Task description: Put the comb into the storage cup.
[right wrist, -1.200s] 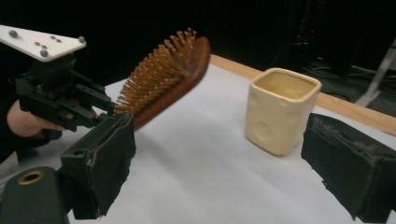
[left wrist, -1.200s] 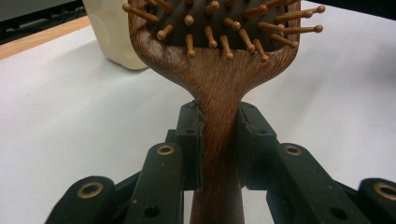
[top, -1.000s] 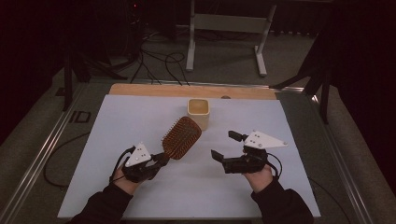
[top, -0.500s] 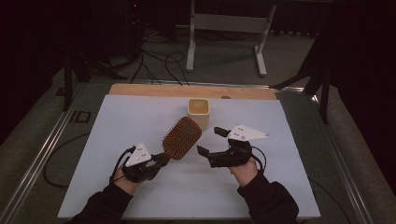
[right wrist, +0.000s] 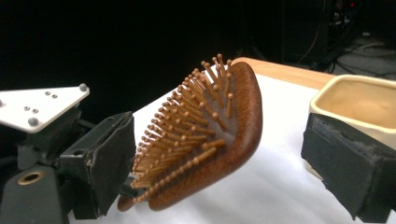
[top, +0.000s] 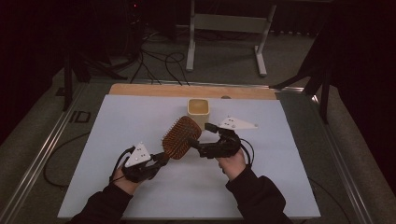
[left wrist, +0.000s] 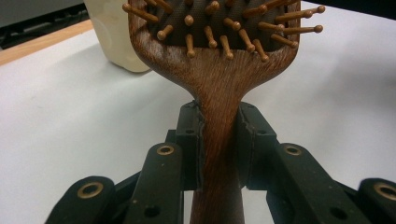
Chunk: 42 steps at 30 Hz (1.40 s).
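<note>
A wooden paddle hairbrush with wooden pins is held tilted above the white table, pins facing up and left. My left gripper is shut on its handle, one pad on each side of the neck. My right gripper is open wide at the right edge of the brush head. In the right gripper view the brush head lies between the two pads, with a gap on each side.
A cream square cup stands on the white table sheet just behind the brush, close to my right gripper's far jaw. A wooden strip runs along the far table edge. Cables and a metal stand lie on the floor beyond.
My right gripper has moved left across the table, from well clear of the brush to right at its head. The left gripper and the brush have stayed in place.
</note>
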Tool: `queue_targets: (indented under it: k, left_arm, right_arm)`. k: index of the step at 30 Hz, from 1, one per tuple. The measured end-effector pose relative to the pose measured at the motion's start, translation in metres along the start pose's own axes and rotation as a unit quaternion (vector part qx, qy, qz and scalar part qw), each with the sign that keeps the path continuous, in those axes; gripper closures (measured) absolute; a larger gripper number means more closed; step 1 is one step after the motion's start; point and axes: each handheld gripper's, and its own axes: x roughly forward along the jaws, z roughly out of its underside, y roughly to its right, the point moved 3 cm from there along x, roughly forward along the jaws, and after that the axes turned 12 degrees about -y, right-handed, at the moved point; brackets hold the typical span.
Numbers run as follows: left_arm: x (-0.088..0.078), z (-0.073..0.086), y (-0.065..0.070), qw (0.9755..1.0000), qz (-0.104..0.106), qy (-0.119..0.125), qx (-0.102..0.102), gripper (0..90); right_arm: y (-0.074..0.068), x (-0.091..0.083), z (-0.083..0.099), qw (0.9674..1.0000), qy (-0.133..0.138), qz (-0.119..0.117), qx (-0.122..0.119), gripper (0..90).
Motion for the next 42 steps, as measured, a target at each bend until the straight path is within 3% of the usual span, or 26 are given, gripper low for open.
queue_targets:
  k: [3,4,9,11,12,13,14,15,16,19,20,23,24,25,28,32,42]
  left_arm:
    - [0.000,0.000,0.000,1.0000,-0.001,0.001,-0.002,73.9]
    - [0.000,0.000,-0.001,1.0000,-0.003,0.001,0.000,73.9]
    - [0.000,0.000,0.000,1.0000,0.000,0.002,0.000,73.9]
    - [0.000,0.000,0.000,1.0000,-0.001,0.003,0.002,73.9]
    - [0.000,0.000,0.000,1.0000,-0.001,0.003,0.003,73.9]
    - [0.000,0.000,0.000,1.0000,-0.001,0.003,0.003,74.0]
    - [-0.001,0.000,0.000,1.0000,0.003,0.004,0.001,73.9]
    - [-0.001,0.000,0.000,1.0000,0.003,0.004,0.001,73.9]
    - [-0.001,0.000,0.000,1.0000,0.002,0.006,0.001,73.9]
    - [-0.001,0.000,0.000,1.0000,0.000,0.006,0.003,73.9]
    - [-0.001,0.000,0.000,1.0000,0.002,0.006,0.004,73.9]
    - [-0.001,0.000,0.000,1.0000,0.003,0.006,0.005,73.9]
    - [0.000,0.000,0.001,1.0000,0.003,0.007,0.005,73.9]
    - [0.000,0.000,0.001,1.0000,0.003,0.007,0.005,73.9]
    - [0.000,0.000,0.002,0.9999,0.005,0.006,0.008,73.9]
    - [0.000,0.000,0.003,0.9999,0.006,0.008,0.008,73.9]
    - [0.001,0.000,0.002,0.9999,0.008,0.010,0.008,73.8]
  right_arm:
    - [0.000,0.003,-0.001,0.9999,-0.002,0.007,0.013,9.9]
    - [0.000,0.006,-0.002,0.9996,0.002,-0.001,0.027,9.6]
    - [-0.002,0.012,-0.003,0.9989,-0.005,-0.013,0.044,9.4]
    - [-0.002,0.016,-0.003,0.9982,-0.007,-0.021,0.056,9.2]
    - [-0.001,0.019,-0.004,0.9967,-0.011,-0.026,0.076,9.2]
    - [-0.001,0.019,-0.004,0.9967,-0.011,-0.026,0.076,9.2]
    - [0.000,0.022,-0.003,0.9950,-0.014,-0.039,0.091,9.3]
    - [0.000,0.022,-0.003,0.9950,-0.014,-0.039,0.091,9.3]
    - [0.000,0.024,-0.003,0.9923,-0.020,-0.057,0.108,9.5]
    - [0.001,0.026,-0.003,0.9904,-0.024,-0.061,0.122,12.7]
    - [0.002,0.029,-0.002,0.9871,-0.034,-0.079,0.135,13.8]
    - [0.002,0.031,-0.001,0.9844,-0.040,-0.095,0.143,16.0]
    - [0.001,0.033,0.000,0.9812,-0.040,-0.110,0.153,20.6]
    - [0.001,0.033,0.000,0.9812,-0.040,-0.110,0.153,20.6]
    - [0.000,0.035,0.000,0.9769,-0.036,-0.126,0.169,27.9]
    - [0.001,0.035,0.000,0.9747,-0.031,-0.131,0.179,36.7]
    - [0.001,0.035,0.000,0.9727,-0.037,-0.129,0.189,43.4]
